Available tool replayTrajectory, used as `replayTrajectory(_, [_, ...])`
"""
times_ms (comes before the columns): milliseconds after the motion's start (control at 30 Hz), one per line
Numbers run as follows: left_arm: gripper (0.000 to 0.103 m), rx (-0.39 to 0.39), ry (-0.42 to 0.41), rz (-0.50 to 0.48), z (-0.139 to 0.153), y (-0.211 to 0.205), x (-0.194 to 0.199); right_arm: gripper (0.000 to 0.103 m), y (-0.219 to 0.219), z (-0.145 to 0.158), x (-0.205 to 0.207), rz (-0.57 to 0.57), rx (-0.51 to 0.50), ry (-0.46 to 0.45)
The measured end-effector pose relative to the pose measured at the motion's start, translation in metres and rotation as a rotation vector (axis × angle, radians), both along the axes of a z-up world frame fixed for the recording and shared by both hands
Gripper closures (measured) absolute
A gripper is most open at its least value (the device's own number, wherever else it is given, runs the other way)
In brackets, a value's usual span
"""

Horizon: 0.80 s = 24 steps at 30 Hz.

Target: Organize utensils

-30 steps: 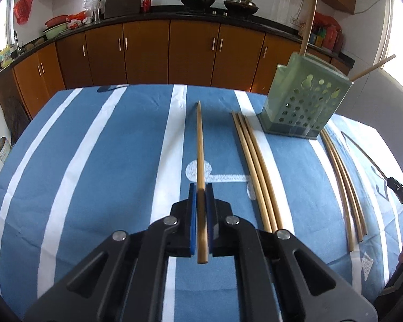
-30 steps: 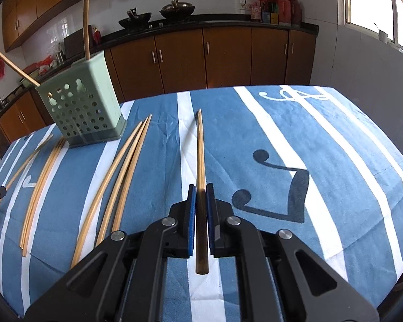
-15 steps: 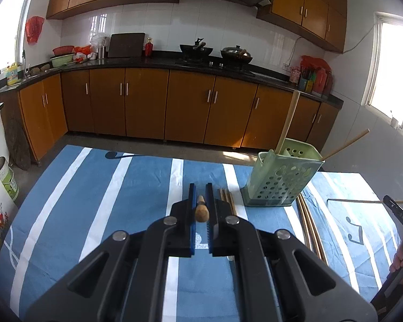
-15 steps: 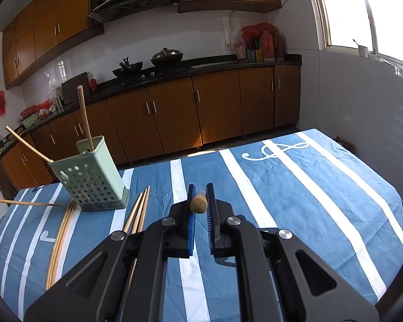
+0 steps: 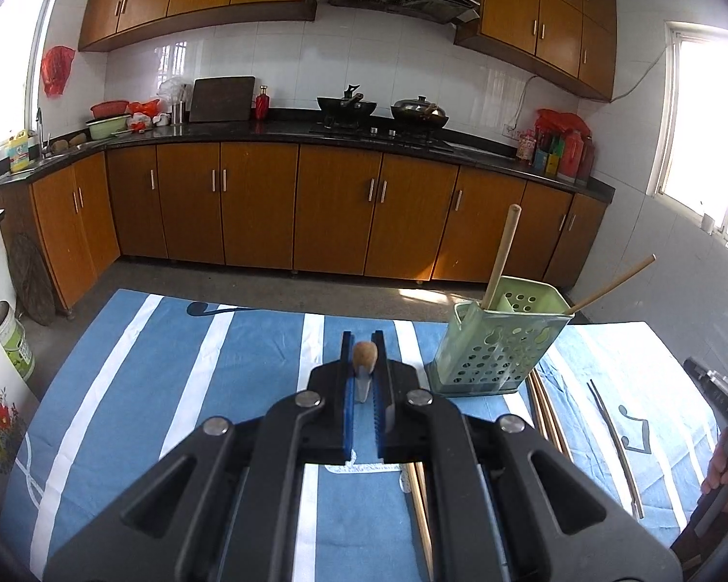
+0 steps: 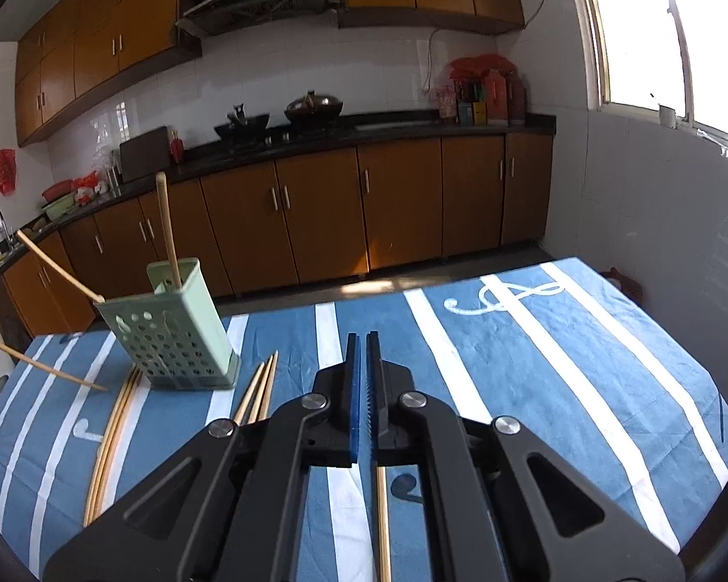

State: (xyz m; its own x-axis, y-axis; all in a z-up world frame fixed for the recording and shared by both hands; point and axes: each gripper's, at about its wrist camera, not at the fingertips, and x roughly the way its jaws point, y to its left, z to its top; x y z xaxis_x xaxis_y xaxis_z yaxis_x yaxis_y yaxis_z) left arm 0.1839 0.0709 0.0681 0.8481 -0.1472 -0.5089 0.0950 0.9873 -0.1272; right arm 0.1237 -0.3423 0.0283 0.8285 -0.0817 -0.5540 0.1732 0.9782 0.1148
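Holding one chopstick [image 5: 365, 353] each, both grippers clamped. Left gripper [image 5: 364, 378] pinches stick end-on, long axis pointing away at far table edge. Green holder [image 5: 497, 339] sits just right of it, near far edge, two sticks inside. Right gripper [image 6: 364, 388] has holder off to its left, well apart; its stick [image 6: 382, 524] hangs below jaws. Guess left hand is nearer, goes first.

Both the left hand-held gripper [image 5: 364, 344] and right hand-held gripper [image 6: 363, 347] are clamped tight, angled downward.
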Motion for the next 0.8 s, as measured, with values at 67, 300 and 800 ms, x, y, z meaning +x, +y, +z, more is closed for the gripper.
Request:
replayTrajectory(67, [0.096,-0.007,0.002,0.002,0.000,0.002,-0.002,0.098,-0.005,-0.018,0.000,0.010,0.026,0.075])
replayTrajectory(300, [0.096,-0.002,0.002,0.000,0.000,0.002,-0.003,0.084,0.000,-0.081,-0.017,0.054,0.038,0.276])
replayTrajectory(800, [0.096,-0.013,0.007,0.010,-0.003,0.003,-0.001,0.095,0.018,-0.107,0.024,0.122,-0.047,0.331])
